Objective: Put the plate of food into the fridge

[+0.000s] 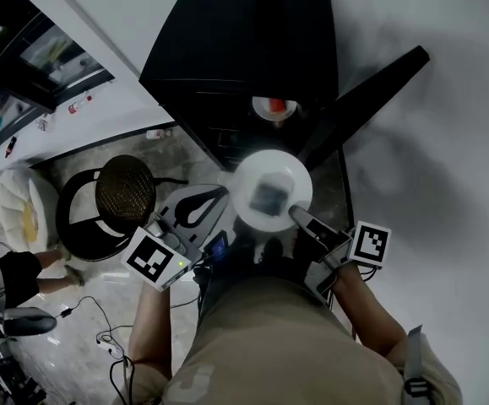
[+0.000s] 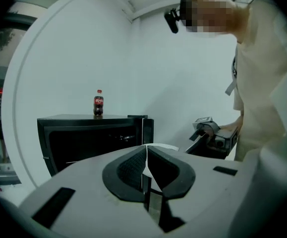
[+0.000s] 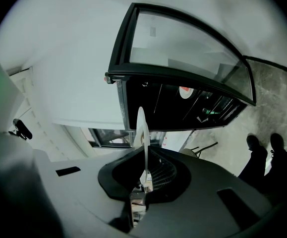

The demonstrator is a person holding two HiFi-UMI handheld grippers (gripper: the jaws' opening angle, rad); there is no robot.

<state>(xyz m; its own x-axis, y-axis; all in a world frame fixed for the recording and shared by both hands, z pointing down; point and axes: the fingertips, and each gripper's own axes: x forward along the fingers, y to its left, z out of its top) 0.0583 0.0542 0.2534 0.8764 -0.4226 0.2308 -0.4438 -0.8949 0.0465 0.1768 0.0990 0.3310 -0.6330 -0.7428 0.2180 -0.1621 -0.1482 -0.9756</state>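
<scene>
"Where was the plate (image 1: 251,172)?"

"In the air, just in front of the open fridge (image 1: 227,49) and not inside it. The door (image 1: 366,104) stood swung out on the right."

"And the fingers?"

"Both pairs were pinching the rim. The left gripper (image 1: 225,194) had the plate's left edge, and the right gripper (image 1: 296,215) had its near right edge. In each gripper view the thin white rim ran edge-on between the jaws, with the pads pressed on both of its faces."

"Was the food (image 1: 269,197) near them?"

"No. It was a dark grey lump at the plate's middle, apart from both sets of fingers."

"Anything else?"

"A bottle (image 2: 98,103) stood upright on top of the fridge, and there was a white and red thing inside it (image 1: 274,108)."
</scene>
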